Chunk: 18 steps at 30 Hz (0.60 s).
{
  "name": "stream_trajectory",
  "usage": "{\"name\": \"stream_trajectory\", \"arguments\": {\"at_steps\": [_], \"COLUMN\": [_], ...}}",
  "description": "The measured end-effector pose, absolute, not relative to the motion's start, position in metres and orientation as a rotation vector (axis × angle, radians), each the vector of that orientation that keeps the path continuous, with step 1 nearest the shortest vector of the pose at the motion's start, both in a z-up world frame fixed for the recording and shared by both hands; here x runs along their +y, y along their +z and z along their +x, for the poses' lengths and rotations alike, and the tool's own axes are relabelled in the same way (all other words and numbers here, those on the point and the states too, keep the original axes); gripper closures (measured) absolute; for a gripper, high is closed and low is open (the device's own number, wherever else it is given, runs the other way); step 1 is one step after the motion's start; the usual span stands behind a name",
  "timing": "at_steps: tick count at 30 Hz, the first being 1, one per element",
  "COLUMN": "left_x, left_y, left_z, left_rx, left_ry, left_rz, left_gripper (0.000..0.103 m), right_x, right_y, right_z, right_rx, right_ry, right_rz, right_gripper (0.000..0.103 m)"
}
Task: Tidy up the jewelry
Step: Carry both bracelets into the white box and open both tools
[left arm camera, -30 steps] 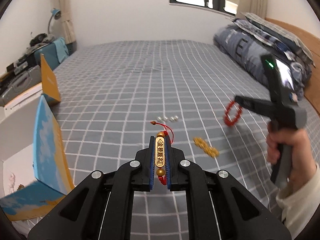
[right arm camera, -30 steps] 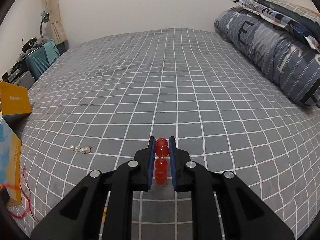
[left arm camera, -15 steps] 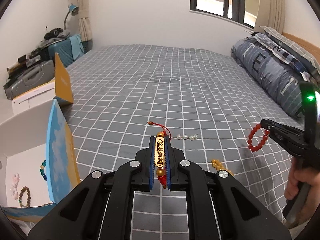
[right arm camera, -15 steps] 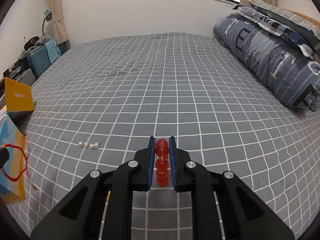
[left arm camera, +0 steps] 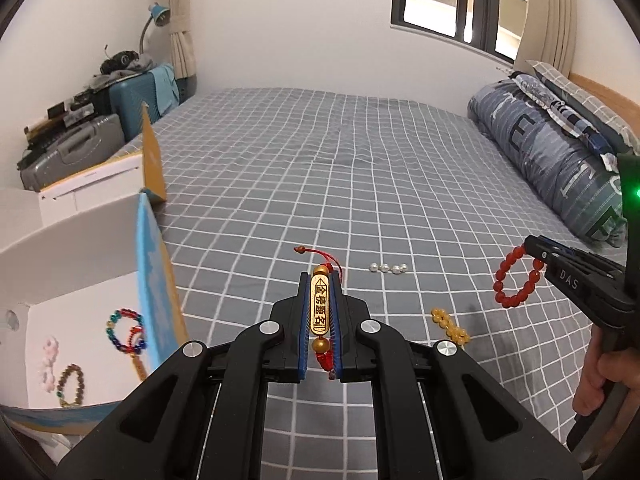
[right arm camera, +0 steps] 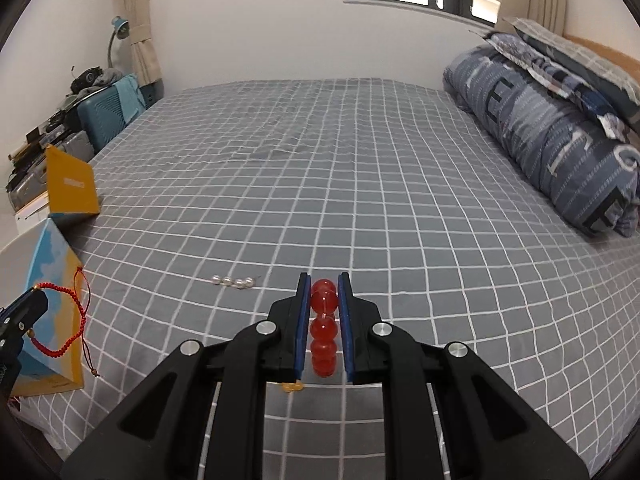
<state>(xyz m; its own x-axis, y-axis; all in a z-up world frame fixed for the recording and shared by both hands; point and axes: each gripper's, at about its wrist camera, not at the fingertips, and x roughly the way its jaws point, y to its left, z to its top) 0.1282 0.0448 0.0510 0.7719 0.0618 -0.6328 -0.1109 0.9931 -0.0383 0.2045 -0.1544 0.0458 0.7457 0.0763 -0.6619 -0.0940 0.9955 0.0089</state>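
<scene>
Red round-bead bracelet [right arm camera: 323, 328] sits clamped in my right claw [right arm camera: 323, 320], gold-plate red-cord charm [left arm camera: 320, 312] in my left claw [left arm camera: 320, 316]; I'd carry both level toward the white box [left arm camera: 80, 240] at the bed's left edge.

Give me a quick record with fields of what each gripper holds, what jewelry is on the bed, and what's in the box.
left gripper: shut on gold charm bracelet with red cord
right gripper: shut on red bead bracelet, loop hanging free
on bedspread: pearl strand, yellow bead bracelet
open white box: multicolour bead bracelet, pink bead bracelet, brown bead bracelet
box position: left edge of the bed
</scene>
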Motion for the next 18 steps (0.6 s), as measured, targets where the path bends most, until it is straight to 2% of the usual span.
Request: {"name": "stream_trajectory", "arguments": {"at_steps": [8,18], "left_x": [0.085,0.177], "left_y": [0.077,0.105], "left_z": [0.107,0.070], "left_rx": [0.669,0.666], "left_ry": [0.149,0.301], "left_rz": [-0.083,-0.087], "left_gripper": [0.095,0.095], "right_x": [-0.104,0.002], "right_y": [0.073,0.108], "right_z": [0.193,0.182], "right_rx": [0.705,0.662], "right_ry": [0.146,0.284], "right_rz": [-0.066,-0.127], "right_gripper": [0.090,0.090]}}
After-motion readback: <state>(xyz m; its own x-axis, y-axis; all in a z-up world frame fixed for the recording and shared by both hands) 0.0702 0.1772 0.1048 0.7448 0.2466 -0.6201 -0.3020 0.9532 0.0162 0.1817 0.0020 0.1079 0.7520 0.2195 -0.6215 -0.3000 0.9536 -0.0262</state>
